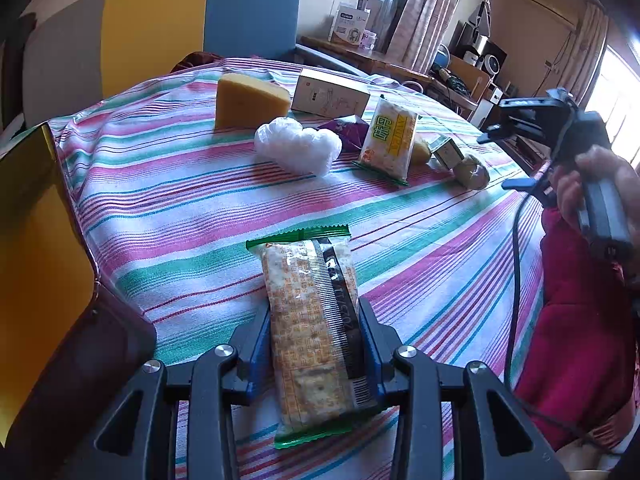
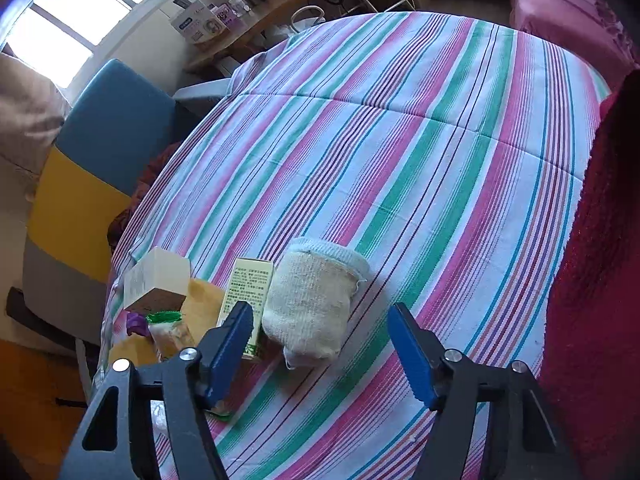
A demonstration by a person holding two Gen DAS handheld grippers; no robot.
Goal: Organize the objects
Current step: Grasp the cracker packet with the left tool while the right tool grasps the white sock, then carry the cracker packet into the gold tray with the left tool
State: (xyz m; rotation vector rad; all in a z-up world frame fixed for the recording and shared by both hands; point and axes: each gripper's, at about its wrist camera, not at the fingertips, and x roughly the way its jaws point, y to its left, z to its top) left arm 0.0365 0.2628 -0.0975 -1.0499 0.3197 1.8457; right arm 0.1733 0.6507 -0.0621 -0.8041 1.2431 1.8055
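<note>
Your left gripper (image 1: 316, 344) is clamped on the cracker packet (image 1: 312, 320), blue pads pressing its two long sides about midway along, the green-edged far end pointing toward the striped cloth (image 1: 180, 208) beyond. Judge it light and crinkly, with brittle crackers inside: the film is slick, so hold the flat sides as you do now and do not squeeze harder, or the contents may snap.

Your right gripper (image 2: 322, 344) stands partly open with nothing between the pads. The rolled cream sock (image 2: 316, 300) lies on the cloth just ahead of it, slightly nearer the left pad, touching or almost touching the green-and-white carton (image 2: 246, 300) on its left. The sock looks soft and light and will give under the pads, so take it across the thick middle of the roll, not at the loose cuff end.

Left of the carton sit a second cracker packet (image 2: 168, 332) and a pale box (image 2: 158, 280); keep your left pad clear of the carton as you close. From the left wrist view, the yellow wedge (image 1: 248, 100) and white plastic bag (image 1: 298, 148) lie beyond the sock's group
</note>
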